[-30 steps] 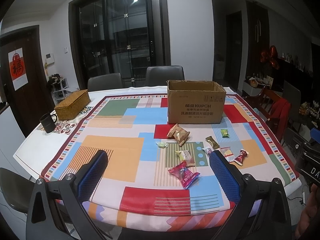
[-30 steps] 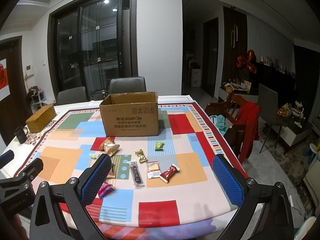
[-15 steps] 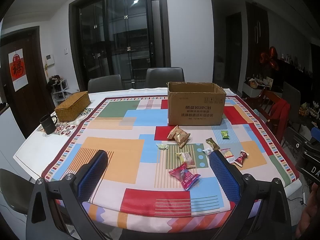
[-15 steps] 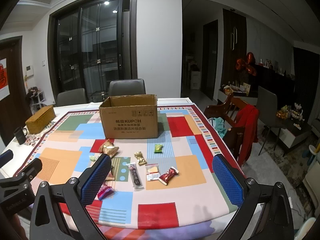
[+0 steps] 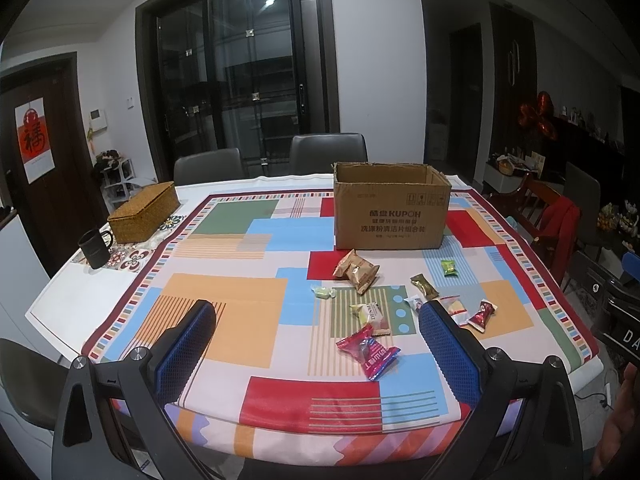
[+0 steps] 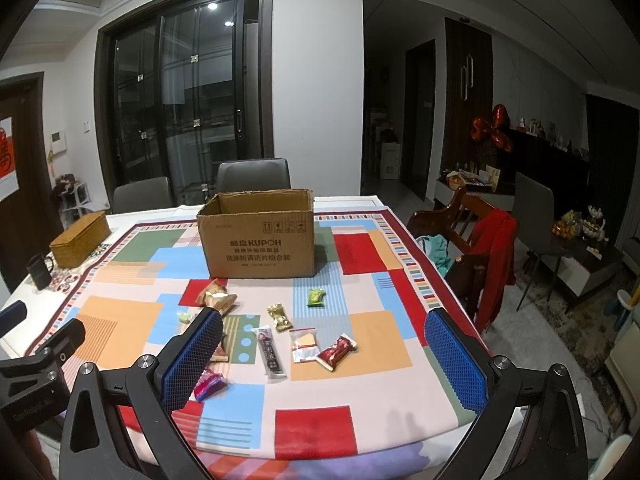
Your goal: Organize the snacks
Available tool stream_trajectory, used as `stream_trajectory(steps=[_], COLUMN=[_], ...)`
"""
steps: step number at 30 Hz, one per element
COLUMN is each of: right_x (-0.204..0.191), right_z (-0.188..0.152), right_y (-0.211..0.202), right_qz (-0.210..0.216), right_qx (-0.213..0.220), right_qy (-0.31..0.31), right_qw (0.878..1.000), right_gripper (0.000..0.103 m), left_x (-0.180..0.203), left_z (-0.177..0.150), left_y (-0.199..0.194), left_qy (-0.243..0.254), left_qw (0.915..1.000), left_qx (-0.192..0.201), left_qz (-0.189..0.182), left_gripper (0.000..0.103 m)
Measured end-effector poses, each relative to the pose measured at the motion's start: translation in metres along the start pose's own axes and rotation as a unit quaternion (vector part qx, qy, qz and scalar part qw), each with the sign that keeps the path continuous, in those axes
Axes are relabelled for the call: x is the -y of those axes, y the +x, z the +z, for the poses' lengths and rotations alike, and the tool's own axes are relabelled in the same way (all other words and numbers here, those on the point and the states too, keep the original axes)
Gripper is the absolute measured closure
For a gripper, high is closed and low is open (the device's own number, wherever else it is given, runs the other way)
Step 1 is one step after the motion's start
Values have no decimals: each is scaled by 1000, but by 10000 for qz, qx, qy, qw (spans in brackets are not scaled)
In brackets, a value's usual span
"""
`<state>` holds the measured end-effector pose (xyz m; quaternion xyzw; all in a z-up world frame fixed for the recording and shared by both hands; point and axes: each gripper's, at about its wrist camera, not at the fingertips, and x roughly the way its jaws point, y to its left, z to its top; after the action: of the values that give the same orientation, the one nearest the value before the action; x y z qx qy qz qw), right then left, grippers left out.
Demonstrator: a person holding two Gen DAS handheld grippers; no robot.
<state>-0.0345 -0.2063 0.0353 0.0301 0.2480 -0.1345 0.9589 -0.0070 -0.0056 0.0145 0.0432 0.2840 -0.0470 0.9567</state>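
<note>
The bench fills mid-frame under a patchwork cloth, with an open cardboard box upper centre. Snacks lie scattered just below the box, none inside that I can see. Low in frame, the left gripper and right gripper hover empty, jaws wide apart
</note>
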Motion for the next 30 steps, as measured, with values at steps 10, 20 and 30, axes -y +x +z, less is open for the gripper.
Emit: stream_trajectory(steps=[10,20,30], right_x=[2,4,4], right_z=[3,-2,-13], right_y=[4,12,41], right_qz=[-43,-88,-91], right_qx=[49,30,-192], right_qy=[-14,-31,-93], right_qw=[10000,10000,9997], right_gripper=[1,1,1], left_x=[1,8,15], left_z=[0,-1,-4], left_y=[0,13,41], left_qy=[12,91,181], left_qw=[10000,10000,9997], left_qx=[-1,-28,-138], left_qz=[-3,7,79], left_gripper=[0,0,0])
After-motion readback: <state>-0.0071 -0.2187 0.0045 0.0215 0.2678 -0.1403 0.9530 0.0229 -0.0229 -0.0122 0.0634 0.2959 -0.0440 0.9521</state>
